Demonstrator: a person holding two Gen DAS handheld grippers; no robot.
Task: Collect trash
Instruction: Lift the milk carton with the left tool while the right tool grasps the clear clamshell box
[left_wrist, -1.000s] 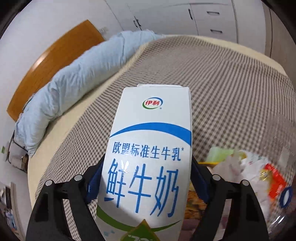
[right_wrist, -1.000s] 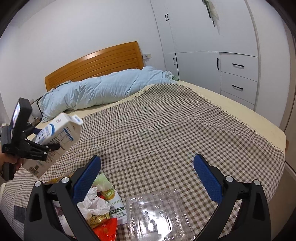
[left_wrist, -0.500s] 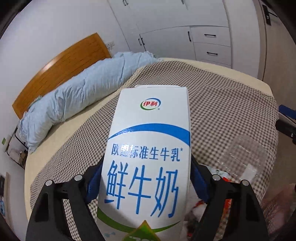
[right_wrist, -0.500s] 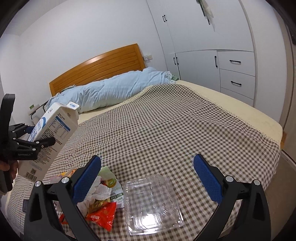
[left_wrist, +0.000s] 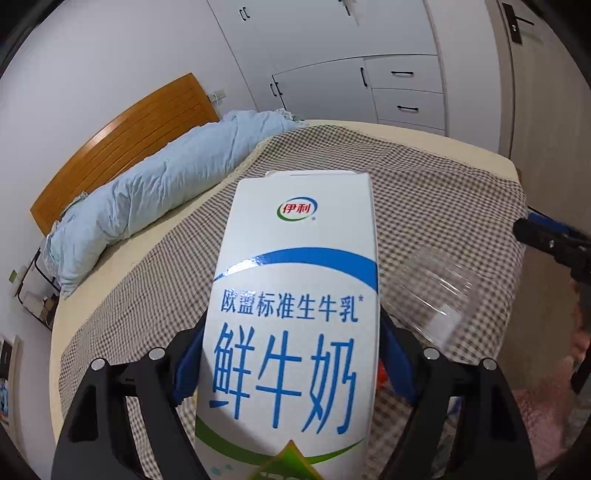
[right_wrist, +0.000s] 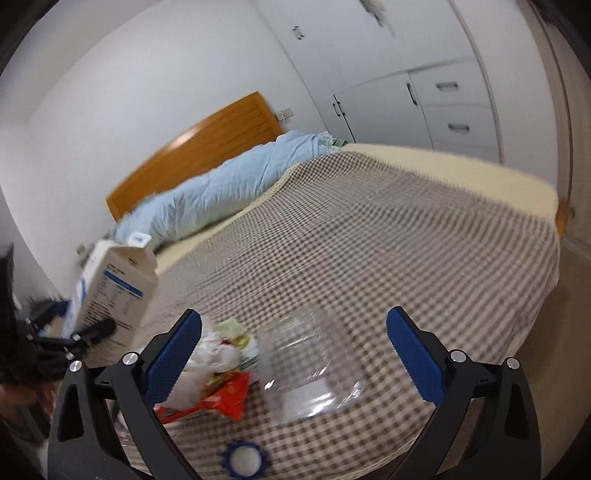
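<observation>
A: Left tool (left_wrist: 291, 373) clamped on tall white-and-blue milk carton (left_wrist: 295, 325), long axis running straight out along the fingers, lifted clear of the checked brown bed cover (left_wrist: 424, 192).

B: Right tool (right_wrist: 293, 354) spread wide, empty. Clear plastic clamshell box (right_wrist: 310, 362) lying dead ahead between the fingers, crumpled wrappers (right_wrist: 214, 373) just left, bed edge close below. Plenty of room above.

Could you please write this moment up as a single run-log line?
left gripper: shut on milk carton | right gripper: open, empty | clear plastic clamshell box: on checked bedspread, beside wrapper pile
</observation>
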